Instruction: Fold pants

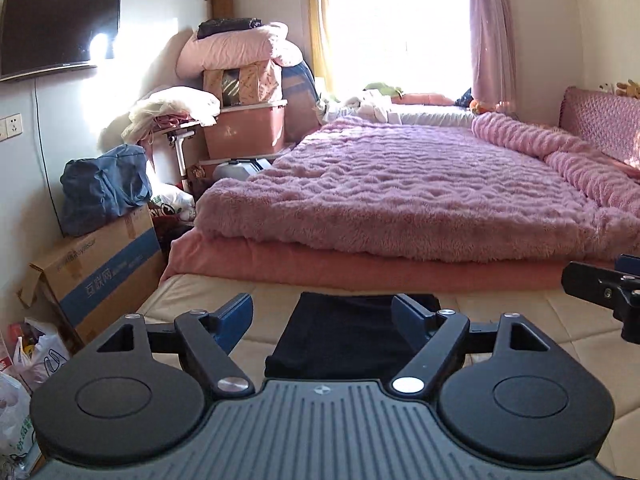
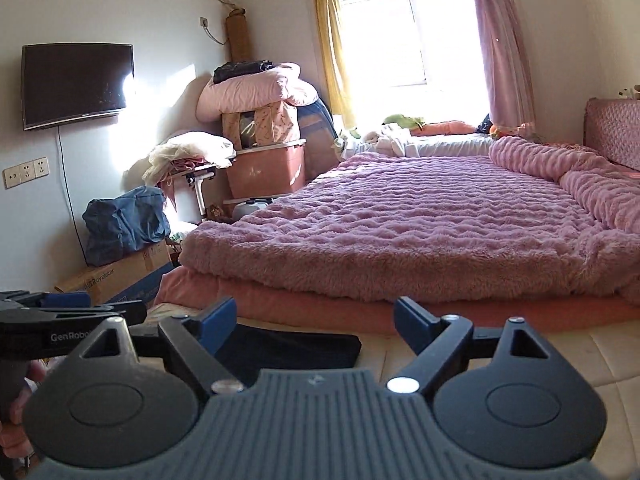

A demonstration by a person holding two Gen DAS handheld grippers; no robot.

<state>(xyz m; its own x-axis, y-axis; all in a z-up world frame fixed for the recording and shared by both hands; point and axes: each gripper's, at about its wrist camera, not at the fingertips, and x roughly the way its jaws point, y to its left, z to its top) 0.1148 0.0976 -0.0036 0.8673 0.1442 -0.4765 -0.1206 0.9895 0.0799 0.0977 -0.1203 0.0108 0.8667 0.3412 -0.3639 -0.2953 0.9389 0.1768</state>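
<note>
Black cloth, folded flat: the pants (image 1: pixel 352 332) lie on the cream mattress (image 1: pixel 520 320), close to its near edge and towards its left side, a neat dark rectangle with square corners. Behind them, across the mattress, runs the front edge of the fluffy pink blanket (image 1: pixel 400 192) on its salmon underlay.

Left gripper (image 1: pixel 322 316) is above the pants with its jaws spread wide, blue pads well apart, and nothing between them but air; the pants show through the gap, lying below and untouched. Right gripper (image 2: pixel 314 322) is the same: jaws wide, gripping nothing. In its view the pants (image 2: pixel 292 350) sit to the left of the gap, partly behind the left finger, and bare mattress fills the rest.

The two tools are side by side. The right one pokes into the left wrist view at the right edge (image 1: pixel 608 292), and the left one shows at the left edge of the right wrist view (image 2: pixel 60 320), with a bit of a hand on its grip below; too little shows to say more.

Off the bed's left edge stands a cardboard box (image 1: pixel 100 280) with a blue bag (image 1: pixel 104 188) on top.
</note>
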